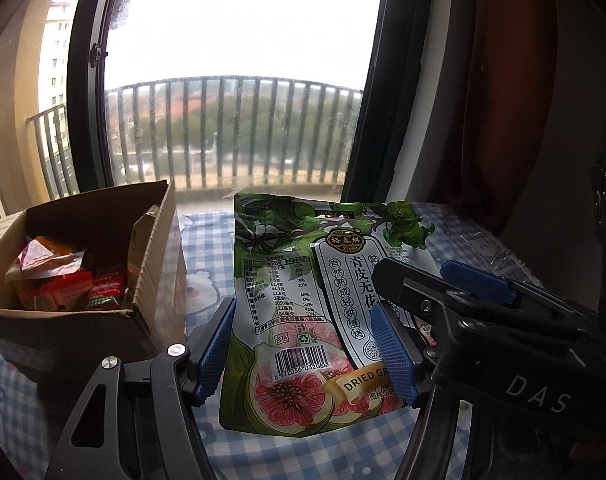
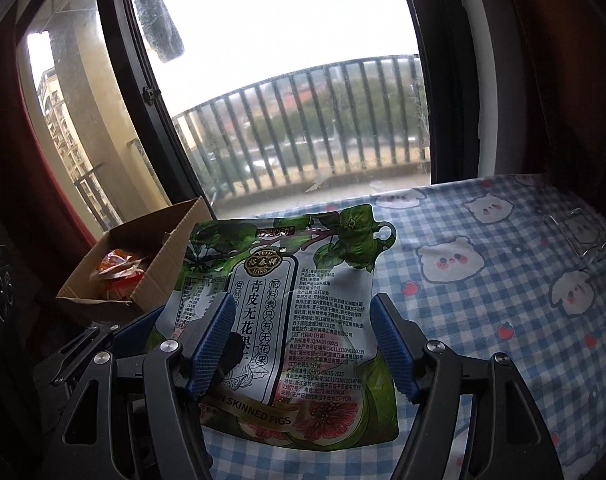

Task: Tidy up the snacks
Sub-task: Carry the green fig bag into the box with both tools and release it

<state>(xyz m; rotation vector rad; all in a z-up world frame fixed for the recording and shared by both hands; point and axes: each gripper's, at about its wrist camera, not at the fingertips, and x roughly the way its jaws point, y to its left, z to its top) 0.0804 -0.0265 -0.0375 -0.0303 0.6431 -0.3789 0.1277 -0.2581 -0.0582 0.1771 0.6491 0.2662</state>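
Fig pouch (image 1: 303, 312) stands upright over the middle of the table (image 1: 207, 240), which is covered in a blue-and-white checked cloth printed with small white animal faces. It is a green and white bag of dried figs with a barcode and a picture of cut figs along its lower part.

Both tools hold it at once. The left gripper (image 1: 307, 352) has its two blue fingers set fairly wide apart, one against each side of the pouch's left half, with the bag pinched between them. The right gripper (image 2: 303, 348) does the same on the right half, its blue pads pressed against the bag at a similar wide spacing. In the left wrist view the right gripper's black body reaches in from the right and covers part of the pouch's front. I cannot tell from either view whether the bottom of the pouch touches the cloth or hangs just above it.

A cardboard box (image 1: 115, 264) sits at the table's left edge, near the window side, flaps open. Inside it lie several red and orange snack packets (image 1: 63, 280). The box stands near the pouch but apart from it. Behind the table is a large window (image 1: 239, 80) with a railing (image 1: 239, 128) outside.
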